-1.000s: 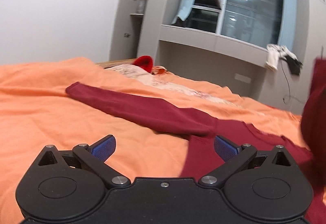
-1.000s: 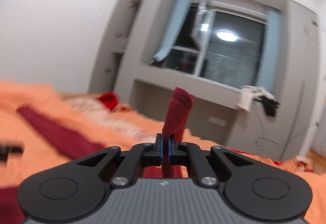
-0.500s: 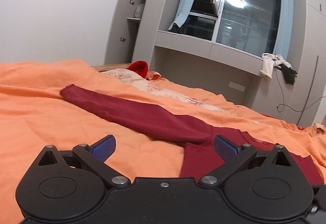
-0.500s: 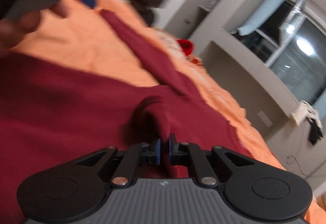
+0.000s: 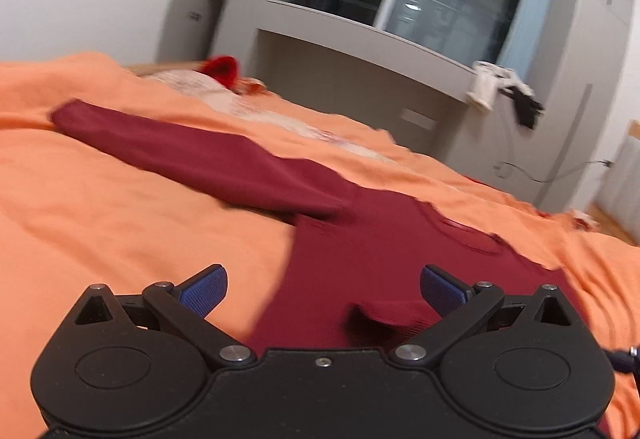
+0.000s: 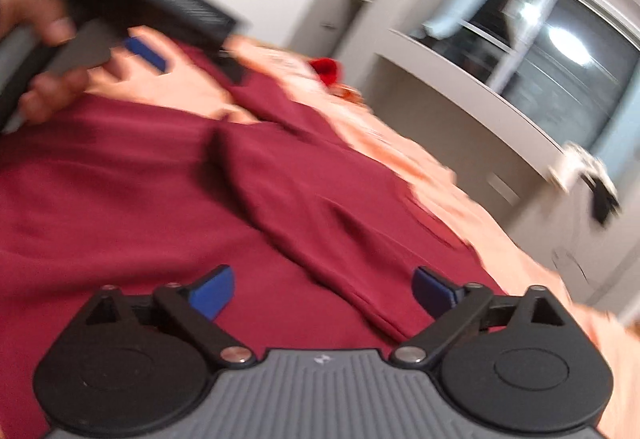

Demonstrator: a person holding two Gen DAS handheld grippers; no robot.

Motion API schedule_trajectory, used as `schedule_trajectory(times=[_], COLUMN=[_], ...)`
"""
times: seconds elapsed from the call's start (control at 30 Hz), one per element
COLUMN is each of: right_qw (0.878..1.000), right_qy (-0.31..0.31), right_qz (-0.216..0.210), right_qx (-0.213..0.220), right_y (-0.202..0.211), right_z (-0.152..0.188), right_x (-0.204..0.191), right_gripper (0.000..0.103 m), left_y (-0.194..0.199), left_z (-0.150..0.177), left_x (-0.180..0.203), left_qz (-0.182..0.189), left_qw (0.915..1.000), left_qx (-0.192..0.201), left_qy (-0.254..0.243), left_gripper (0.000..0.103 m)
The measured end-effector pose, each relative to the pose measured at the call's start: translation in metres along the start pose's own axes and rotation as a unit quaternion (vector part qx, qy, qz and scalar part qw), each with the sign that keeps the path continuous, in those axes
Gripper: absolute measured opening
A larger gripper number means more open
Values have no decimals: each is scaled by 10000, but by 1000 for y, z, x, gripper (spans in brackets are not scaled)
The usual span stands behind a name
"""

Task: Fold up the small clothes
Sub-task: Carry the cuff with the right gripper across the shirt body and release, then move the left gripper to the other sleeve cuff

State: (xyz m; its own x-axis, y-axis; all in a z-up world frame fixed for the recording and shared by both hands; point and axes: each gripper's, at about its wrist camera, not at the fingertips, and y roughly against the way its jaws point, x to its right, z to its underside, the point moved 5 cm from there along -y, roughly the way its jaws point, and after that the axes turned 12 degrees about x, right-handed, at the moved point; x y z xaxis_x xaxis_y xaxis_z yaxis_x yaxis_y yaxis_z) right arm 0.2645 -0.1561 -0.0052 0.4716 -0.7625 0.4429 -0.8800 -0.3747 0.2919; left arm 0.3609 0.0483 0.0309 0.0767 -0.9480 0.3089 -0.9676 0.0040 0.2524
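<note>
A dark red long-sleeved top lies flat on the orange bedspread. Its one sleeve stretches out to the far left. The other sleeve lies folded across the body of the top. My left gripper is open and empty, low over the top's left edge. My right gripper is open and empty just above the folded sleeve. The left gripper and the hand on it show at the right wrist view's upper left.
A bright red item and a pale patterned cloth lie at the far side of the bed. Beyond are a grey window ledge with a white cloth hanging off it, cupboards and a wall.
My right gripper carried the sleeve down across the top, then opened and let it go. The sleeve now lies folded on the body. My left gripper stayed open and shifted a little.
</note>
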Motion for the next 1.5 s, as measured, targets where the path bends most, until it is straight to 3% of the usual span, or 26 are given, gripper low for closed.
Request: schedule_trajectory(times=[0.1, 0.2, 0.3, 0.4, 0.47, 0.57, 0.63, 0.7, 0.83, 0.93, 1.07, 1.17, 1.27, 1.37, 1.4, 1.5], right_qw=[9966, 9847, 9577, 9242, 8987, 8745, 8719, 8730, 8862, 8902, 8870, 8856, 8841, 8811, 8792, 8776], right_qy=[-597, -1375, -2541, -3468, -4064, -4587, -4649, -4647, -4434, -4351, -4383, -4401, -4437, -4491, -4538, -4619], right_qz=[544, 1035, 1338, 1595, 1644, 1573, 1527, 1468, 1330, 1351, 1453, 1445, 1428, 1461, 1436, 1283], right_qx=[-176, -268, -182, -121, -95, -40, -187, -203, -178, -36, -7, -345, -328, -245, -226, -35], right_y=[9, 19, 24, 22, 23, 21, 16, 17, 16, 26, 39, 27, 21, 29, 33, 44], right_z=[21, 42, 68, 91, 108, 131, 140, 144, 137, 128, 122, 134, 133, 125, 124, 114], right_x=[38, 76, 119, 156, 178, 194, 198, 200, 197, 200, 212, 205, 204, 204, 204, 201], right_gripper=[102, 103, 103, 103, 103, 99, 80, 71, 36, 16, 14, 15, 20, 35, 45, 65], left_y=[-1, -5, -14, -26, -31, -39, -39, -40, -43, -40, -39, -41, -39, -33, -30, -18], left_z=[6, 11, 17, 26, 32, 40, 44, 46, 47, 48, 49, 51, 50, 44, 40, 21], left_x=[15, 25, 27, 18, 10, 6, 6, 7, 5, 5, 3, 2, 2, -1, -3, -19], left_qz=[218, 121, -160, -712, -870, -968, -920, -874, -839, -800, -679, -661, -620, -503, -441, -233], left_qw=[9997, 9993, 9986, 9944, 9920, 9861, 9840, 9819, 9816, 9826, 9847, 9843, 9846, 9877, 9903, 9986], left_qx=[40, 104, 22, -459, -670, -1120, -1195, -1213, -1236, -1224, -1216, -1263, -1255, -1174, -1060, -421], left_qy=[-86, -343, -499, -629, -619, -754, -950, -1166, -1191, -1150, -1045, -1044, -1048, -905, -783, -227], left_gripper=[102, 102, 102, 102, 102, 102, 102, 102, 102, 102, 102, 103, 103, 102, 102, 102])
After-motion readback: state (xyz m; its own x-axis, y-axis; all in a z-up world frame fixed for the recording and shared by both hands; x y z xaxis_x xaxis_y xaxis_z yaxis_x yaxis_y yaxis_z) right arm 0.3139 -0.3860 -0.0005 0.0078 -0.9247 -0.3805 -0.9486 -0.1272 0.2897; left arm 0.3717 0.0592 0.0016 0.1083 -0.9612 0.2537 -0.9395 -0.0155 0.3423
